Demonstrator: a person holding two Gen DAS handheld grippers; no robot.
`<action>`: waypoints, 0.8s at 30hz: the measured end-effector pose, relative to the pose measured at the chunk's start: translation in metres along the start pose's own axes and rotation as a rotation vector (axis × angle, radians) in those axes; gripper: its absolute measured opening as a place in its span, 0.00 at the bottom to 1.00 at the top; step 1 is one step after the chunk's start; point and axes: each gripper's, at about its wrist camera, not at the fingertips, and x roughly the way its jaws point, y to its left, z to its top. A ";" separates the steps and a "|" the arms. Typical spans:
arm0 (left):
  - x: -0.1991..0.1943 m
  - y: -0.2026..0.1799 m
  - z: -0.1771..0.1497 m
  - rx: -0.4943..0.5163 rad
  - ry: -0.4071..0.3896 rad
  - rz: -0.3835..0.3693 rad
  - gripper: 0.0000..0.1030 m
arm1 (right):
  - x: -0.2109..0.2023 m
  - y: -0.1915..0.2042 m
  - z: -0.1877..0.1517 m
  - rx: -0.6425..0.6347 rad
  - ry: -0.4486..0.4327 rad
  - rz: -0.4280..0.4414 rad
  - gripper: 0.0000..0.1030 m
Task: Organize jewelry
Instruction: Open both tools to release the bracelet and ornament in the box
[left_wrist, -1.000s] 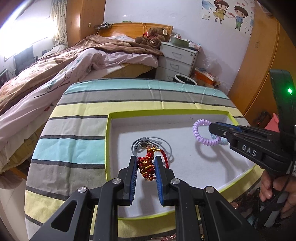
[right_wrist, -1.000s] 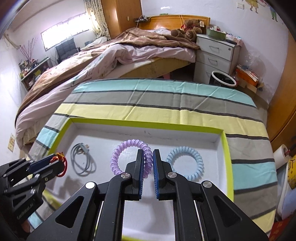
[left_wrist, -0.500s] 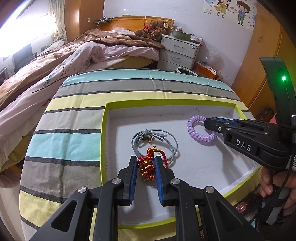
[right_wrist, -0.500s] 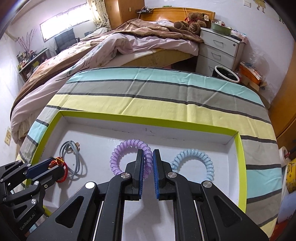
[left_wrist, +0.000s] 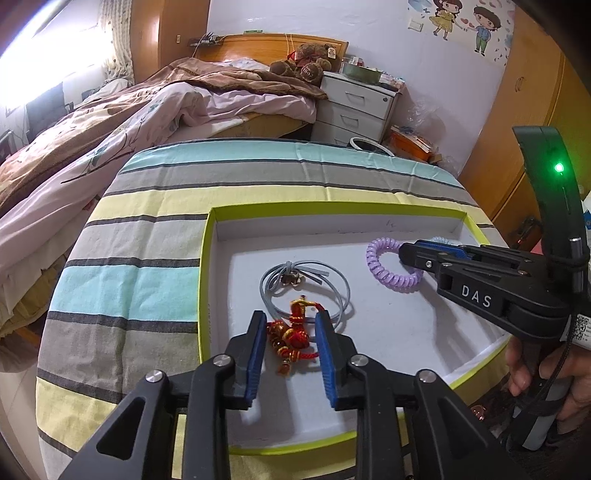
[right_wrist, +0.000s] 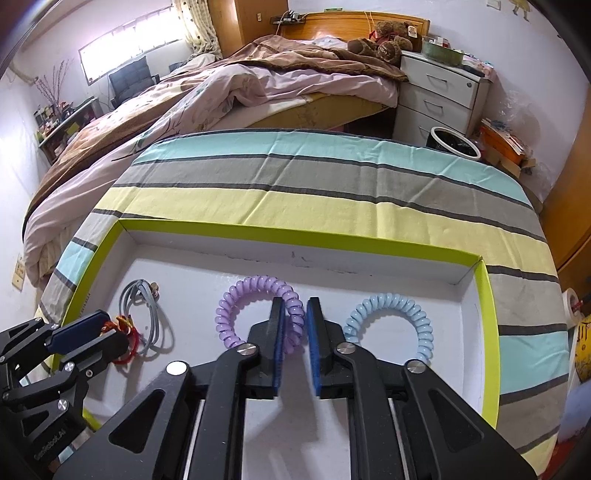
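A white tray with a lime rim (left_wrist: 332, 207) lies on the striped cloth. My left gripper (left_wrist: 291, 317) hangs low over its near left part, jaws opening. The red and gold knotted bracelet (left_wrist: 291, 338) lies on the tray floor between the pads, which no longer press on it. A grey cord bracelet (left_wrist: 290, 266) rests just beyond. My right gripper (right_wrist: 295, 304) is opening too. The purple coil ring (right_wrist: 236, 299) passes through its gap, with daylight beside the right pad. A pale blue coil ring (right_wrist: 391, 301) lies to the right of it.
The striped cloth (right_wrist: 332, 199) covers a table whose far edge faces a bed (right_wrist: 229, 92). A white nightstand (right_wrist: 443, 96) and a bin (right_wrist: 454, 142) stand at the back right. A hand (left_wrist: 524, 369) holds the right gripper's handle by the tray's near right corner.
Both pairs of jaws have parted. The left pads have come off the red bracelet and the right pads off the purple coil ring. Both pieces now rest in the tray.
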 end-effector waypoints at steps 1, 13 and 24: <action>0.000 -0.001 0.001 0.000 0.000 -0.001 0.30 | -0.001 0.000 0.000 0.000 -0.003 0.001 0.18; -0.013 -0.002 0.000 -0.010 -0.019 0.008 0.42 | -0.013 0.000 -0.001 0.016 -0.037 0.000 0.32; -0.049 -0.006 -0.014 -0.012 -0.071 -0.006 0.47 | -0.050 0.001 -0.018 0.027 -0.096 0.037 0.33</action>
